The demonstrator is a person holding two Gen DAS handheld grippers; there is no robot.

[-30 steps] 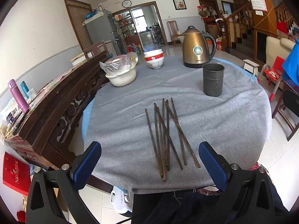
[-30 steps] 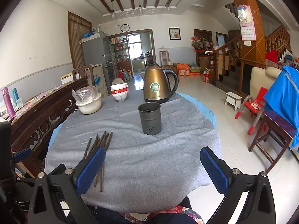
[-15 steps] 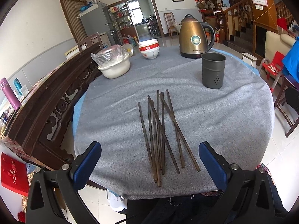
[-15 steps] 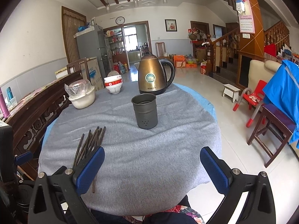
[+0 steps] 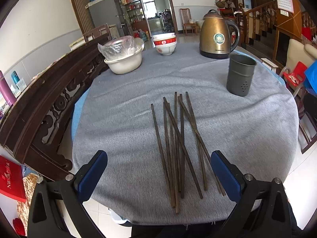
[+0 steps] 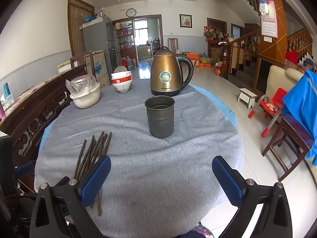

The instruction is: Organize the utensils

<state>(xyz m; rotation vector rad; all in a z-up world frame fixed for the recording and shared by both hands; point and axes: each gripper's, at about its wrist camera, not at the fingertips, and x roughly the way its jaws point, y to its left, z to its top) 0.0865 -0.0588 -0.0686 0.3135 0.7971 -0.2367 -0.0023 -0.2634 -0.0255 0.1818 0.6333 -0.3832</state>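
Note:
Several dark wooden chopsticks [image 5: 178,146] lie loosely crossed on the grey tablecloth [image 5: 118,119], near the front edge. My left gripper [image 5: 158,170] hangs open over their near ends, nothing between its blue pads. A dark grey metal utensil cup [image 5: 240,75] stands upright and empty beyond them to the right. In the right wrist view the same cup [image 6: 159,117] is straight ahead in mid-table, and the chopsticks [image 6: 93,154] lie to the left, partly behind the left finger. My right gripper [image 6: 161,175] is open and empty above the near table edge.
A bronze electric kettle [image 5: 217,34] stands behind the cup. Stacked red-and-white bowls [image 5: 164,44] and a cream bowl [image 5: 124,63] with a plastic bag sit at the back left. A carved wooden bench back [image 5: 45,107] borders the table's left; chairs [image 6: 285,130] stand to the right.
Both grippers have moved forward and slightly lower over the table; chopsticks and cup appear larger and closer. Both stay open, and nothing on the table has shifted.

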